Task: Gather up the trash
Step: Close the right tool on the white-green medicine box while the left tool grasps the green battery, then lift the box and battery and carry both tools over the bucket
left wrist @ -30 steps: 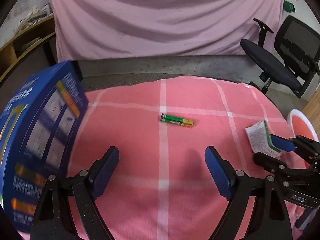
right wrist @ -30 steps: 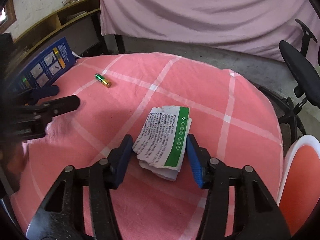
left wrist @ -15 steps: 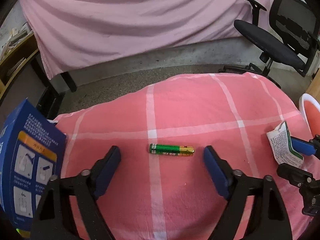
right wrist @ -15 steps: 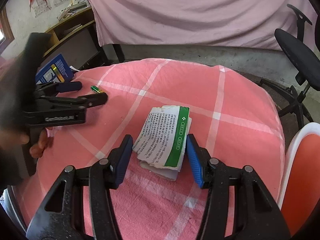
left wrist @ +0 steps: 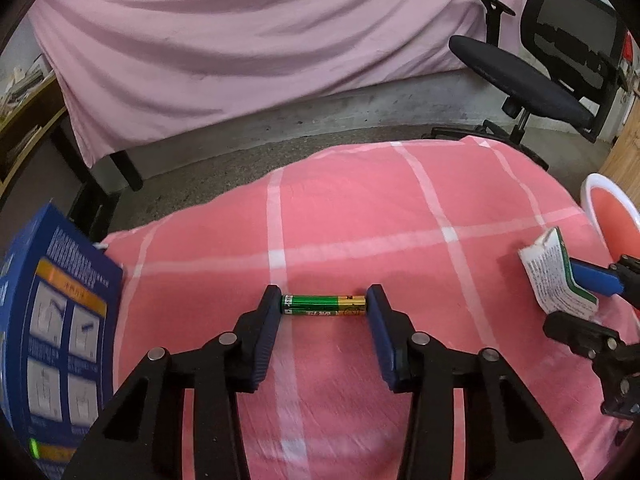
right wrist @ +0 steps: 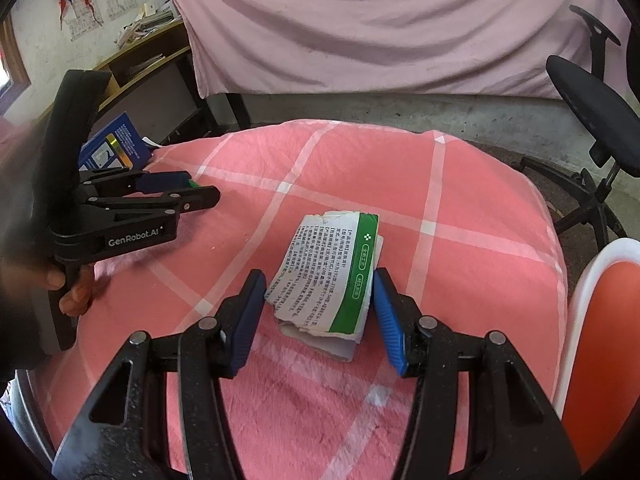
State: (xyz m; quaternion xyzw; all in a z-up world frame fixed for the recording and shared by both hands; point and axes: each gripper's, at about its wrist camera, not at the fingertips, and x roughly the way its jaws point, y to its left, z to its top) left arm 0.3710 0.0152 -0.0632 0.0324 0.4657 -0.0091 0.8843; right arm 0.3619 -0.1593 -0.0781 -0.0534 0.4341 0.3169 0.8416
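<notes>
2 grippers: left gripper (left wrist: 324, 306) jaws clamp the battery (left wrist: 323, 306) endwise; right gripper (right wrist: 319, 304) jaws pinch the folded leaflet (right wrist: 328, 272).

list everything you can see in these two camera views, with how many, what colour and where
battery: 1, green and gold, on the cloth, between the left claw's fingers
folded paper packet: 1, white and green, between the right claw's fingers
box: 1, blue, left edge of the table
tablecloth: 1, pink with white checks, over the table
bin: 1, orange with white rim, right of the table
office chair: 1, black, back right
drape: 1, pink, behind
left claw: 1, black, blue pads
right claw: 1, black, blue pads
</notes>
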